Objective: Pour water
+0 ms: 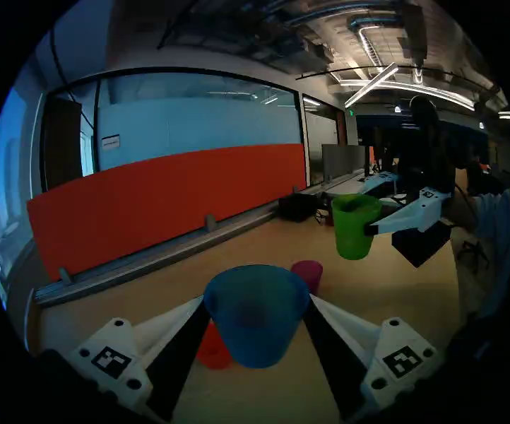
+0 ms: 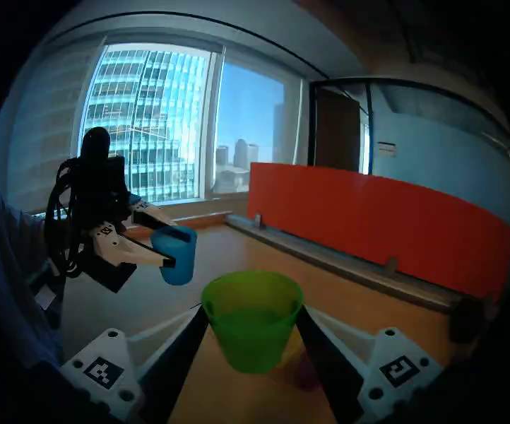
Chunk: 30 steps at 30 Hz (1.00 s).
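Right now the pour turns on the gap between the two cups, and they are well apart. In the left gripper view, your left gripper (image 1: 255,311) has the blue cup (image 1: 257,332) between its jaws. The jaws are set about a cup's width apart, with one finger pressed on each side of the wall. The cup stands upright, mouth up, lifted above the bench (image 1: 403,304).

From there the green cup (image 1: 354,227) lies ahead and off to the right, a little higher and also upright. In the right gripper view, your right gripper (image 2: 253,318) is closed on the green cup in the same way, jaws at cup width with both fingers on the wall. The blue cup sits ahead and to the left of it.

A band inside the green cup may be a water line, but you cannot tell for sure which cup is full.

Neither rim is over the other's mouth yet. My judgement is that you must first bring the two hands together, then tip one cup's long axis toward the other.

A pink cup (image 1: 307,272) and a red cup (image 1: 212,348) stand on the bench below the blue one, so keep the spill path off them.
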Motion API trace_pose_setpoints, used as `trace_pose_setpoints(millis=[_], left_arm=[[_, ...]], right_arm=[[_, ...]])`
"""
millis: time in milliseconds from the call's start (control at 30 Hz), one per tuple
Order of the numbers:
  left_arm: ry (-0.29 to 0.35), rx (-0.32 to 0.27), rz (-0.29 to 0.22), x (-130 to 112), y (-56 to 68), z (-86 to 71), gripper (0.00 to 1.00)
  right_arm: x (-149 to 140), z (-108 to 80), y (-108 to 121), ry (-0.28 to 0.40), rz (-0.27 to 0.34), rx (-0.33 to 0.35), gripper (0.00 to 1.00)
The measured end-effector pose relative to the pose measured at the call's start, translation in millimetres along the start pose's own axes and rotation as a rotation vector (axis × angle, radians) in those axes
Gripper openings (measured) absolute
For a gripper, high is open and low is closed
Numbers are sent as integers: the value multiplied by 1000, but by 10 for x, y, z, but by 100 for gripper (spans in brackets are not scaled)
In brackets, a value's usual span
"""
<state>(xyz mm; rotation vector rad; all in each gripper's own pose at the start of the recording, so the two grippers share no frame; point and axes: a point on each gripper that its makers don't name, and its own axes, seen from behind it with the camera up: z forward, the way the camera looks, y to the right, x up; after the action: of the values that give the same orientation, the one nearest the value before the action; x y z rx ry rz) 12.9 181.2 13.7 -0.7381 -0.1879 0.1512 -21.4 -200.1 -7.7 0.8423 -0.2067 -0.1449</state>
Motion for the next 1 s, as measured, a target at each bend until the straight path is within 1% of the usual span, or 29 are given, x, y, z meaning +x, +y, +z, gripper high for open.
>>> trace_pose_setpoints(millis=[200, 467, 700, 867, 1000], left_arm=[[-67, -43, 19, -216, 109, 54, 88], [-153, -78, 30, -529, 174, 129, 88], [-222, -104, 42, -770, 196, 158, 89], [-270, -111, 51, -932, 179, 199, 90], [-296, -116, 53, -1047, 174, 246, 90]], right_arm=[[-207, 34, 1, -63, 2, 24, 90], [-496, 107, 1, -149, -12, 46, 90], [-713, 161, 12, -207, -14, 59, 90], [-865, 196, 10, -248, -21, 70, 90], [-1001, 223, 11, -277, -19, 75, 90]])
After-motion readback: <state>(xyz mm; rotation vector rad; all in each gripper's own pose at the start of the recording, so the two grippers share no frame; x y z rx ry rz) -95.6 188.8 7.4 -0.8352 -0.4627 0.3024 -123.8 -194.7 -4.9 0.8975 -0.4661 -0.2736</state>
